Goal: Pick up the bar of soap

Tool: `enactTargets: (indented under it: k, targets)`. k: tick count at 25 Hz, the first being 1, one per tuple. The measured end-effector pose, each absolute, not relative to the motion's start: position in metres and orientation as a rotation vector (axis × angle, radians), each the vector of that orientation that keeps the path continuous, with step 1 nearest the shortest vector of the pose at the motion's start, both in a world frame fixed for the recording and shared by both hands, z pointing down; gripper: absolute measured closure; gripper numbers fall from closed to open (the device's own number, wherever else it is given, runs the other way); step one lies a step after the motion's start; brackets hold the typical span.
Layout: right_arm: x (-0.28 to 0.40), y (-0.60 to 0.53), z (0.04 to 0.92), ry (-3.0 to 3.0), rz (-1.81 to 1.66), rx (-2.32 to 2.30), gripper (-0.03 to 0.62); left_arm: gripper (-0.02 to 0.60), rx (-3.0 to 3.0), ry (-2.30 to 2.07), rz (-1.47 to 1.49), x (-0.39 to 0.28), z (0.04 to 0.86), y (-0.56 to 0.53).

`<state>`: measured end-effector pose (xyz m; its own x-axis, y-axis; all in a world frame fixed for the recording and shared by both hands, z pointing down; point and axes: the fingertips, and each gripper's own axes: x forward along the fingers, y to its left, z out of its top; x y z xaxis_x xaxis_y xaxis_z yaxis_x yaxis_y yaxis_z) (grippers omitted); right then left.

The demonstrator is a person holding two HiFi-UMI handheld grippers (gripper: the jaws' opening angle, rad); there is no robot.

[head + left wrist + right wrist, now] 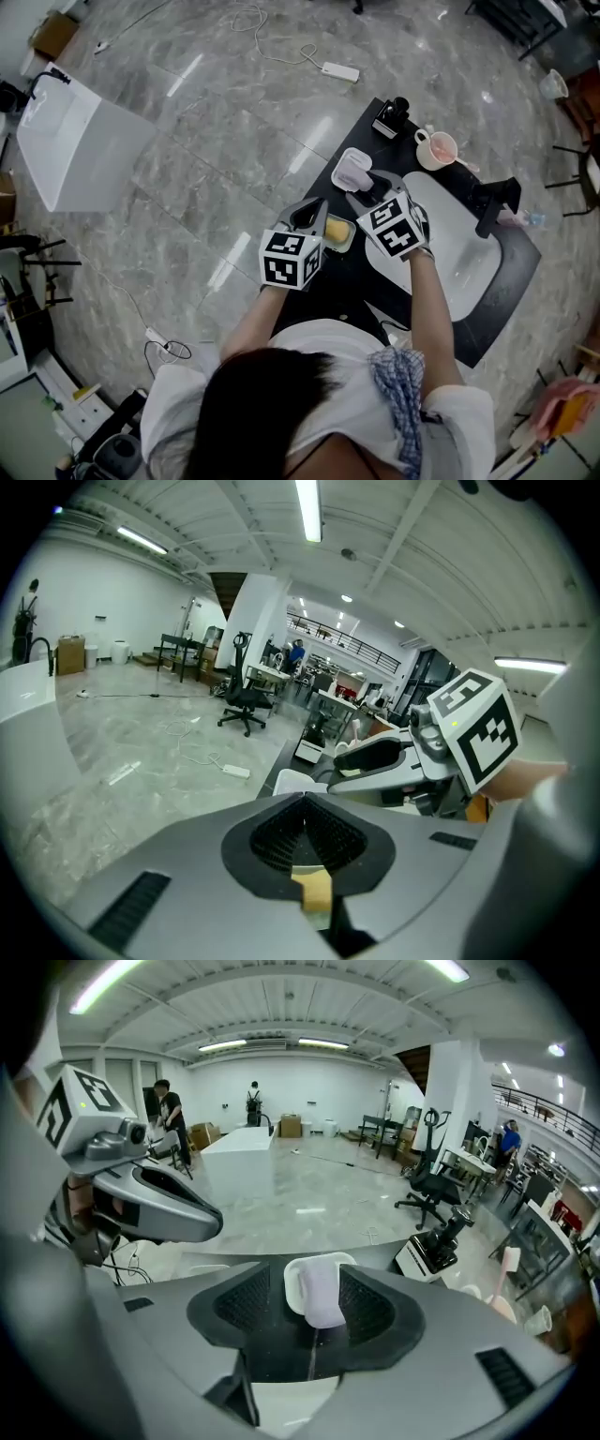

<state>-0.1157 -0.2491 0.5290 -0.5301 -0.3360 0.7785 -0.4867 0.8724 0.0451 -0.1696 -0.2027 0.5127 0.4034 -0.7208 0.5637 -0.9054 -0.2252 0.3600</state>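
Your right hand-held gripper (317, 1281) stands wide around the pale lilac bar of soap (323, 1305) in its white dish (292, 1288); your left hand-held gripper (305, 798), jaws together, hovers by a yellow bar (337, 231).

Left gripper (305, 803) viewed along its own jaws: the ribbed tips are brought together, and a yellow block (314, 888) is seen in the slit below them; whether it is clamped cannot be told. The right gripper (354, 766), with its marker cube (478, 731), is shown at right. Behind are seen a white dish (287, 779) and, on the grey floor (141, 742), an office chair (246, 707) and a power strip (236, 771)
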Motion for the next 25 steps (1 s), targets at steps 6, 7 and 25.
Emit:
enactTargets:
  k: [6,7,25]
  targets:
    - [-0.118,-0.267,0.551,-2.088,0.168,0.516,0.367,0.569,1.982,-1.397,0.373,-0.187,0.523,-0.210]
    - [-0.119,-0.270,0.555,-2.077,0.160,0.501,0.367,0.569,1.980,-1.400,0.372,-0.190,0.523,-0.212]
    - [-0.121,-0.283,0.615,-1.872,0.177,0.313,0.361,0.569,1.949,-1.378,0.369,-0.222,0.543,-0.242]
